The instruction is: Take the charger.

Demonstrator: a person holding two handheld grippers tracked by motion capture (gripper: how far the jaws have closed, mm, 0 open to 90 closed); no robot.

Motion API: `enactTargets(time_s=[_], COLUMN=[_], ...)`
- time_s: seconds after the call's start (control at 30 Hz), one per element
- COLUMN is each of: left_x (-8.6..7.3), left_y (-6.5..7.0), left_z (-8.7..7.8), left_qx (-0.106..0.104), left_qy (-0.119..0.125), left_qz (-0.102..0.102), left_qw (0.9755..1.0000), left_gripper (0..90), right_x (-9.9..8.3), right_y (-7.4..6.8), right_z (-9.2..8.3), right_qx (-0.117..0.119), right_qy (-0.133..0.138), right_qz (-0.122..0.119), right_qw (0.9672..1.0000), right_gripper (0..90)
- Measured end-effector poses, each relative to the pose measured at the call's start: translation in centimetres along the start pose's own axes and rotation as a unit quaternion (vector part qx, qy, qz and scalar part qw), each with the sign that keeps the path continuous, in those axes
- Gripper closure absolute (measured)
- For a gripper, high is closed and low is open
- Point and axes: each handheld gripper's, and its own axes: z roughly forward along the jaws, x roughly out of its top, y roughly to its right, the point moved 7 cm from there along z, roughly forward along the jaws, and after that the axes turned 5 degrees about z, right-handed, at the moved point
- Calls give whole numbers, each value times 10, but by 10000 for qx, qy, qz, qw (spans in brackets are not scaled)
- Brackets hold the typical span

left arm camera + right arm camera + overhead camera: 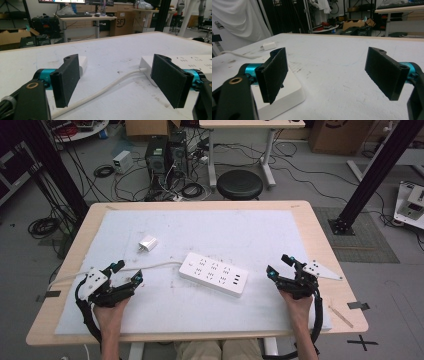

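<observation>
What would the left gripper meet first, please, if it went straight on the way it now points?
Probably the white cable, which lies between the open jaws of the left gripper; beyond it is bare mat, though depth is uncertain.

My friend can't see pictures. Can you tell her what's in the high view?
A white power strip lies in the middle of a table covered by a white mat, its cord trailing off to the left. A small white charger sits behind it. A person's hands hold the left gripper and right gripper at either side, both open and empty.

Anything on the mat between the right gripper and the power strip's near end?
No. In the high view, bare white mat separates the right gripper from the power strip.
</observation>
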Motion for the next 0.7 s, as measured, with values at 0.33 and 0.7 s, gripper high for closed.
enactTargets(time_s=[0.33, 0.7], left_x=[-3, 23], left_y=[0, -6], left_z=[16, 37], left_qx=[-254, -356], left_qy=[-711, -1034], left_qz=[-253, 198], left_qw=[9968, 9938], left_gripper=[232, 233], right_x=[-1, -1], right_y=[-1, -1], right_z=[1, 2], right_qx=[-2, -34], right_qy=[-43, -51], right_qz=[-72, -42], right_qw=[10000, 10000], right_gripper=[191, 191])
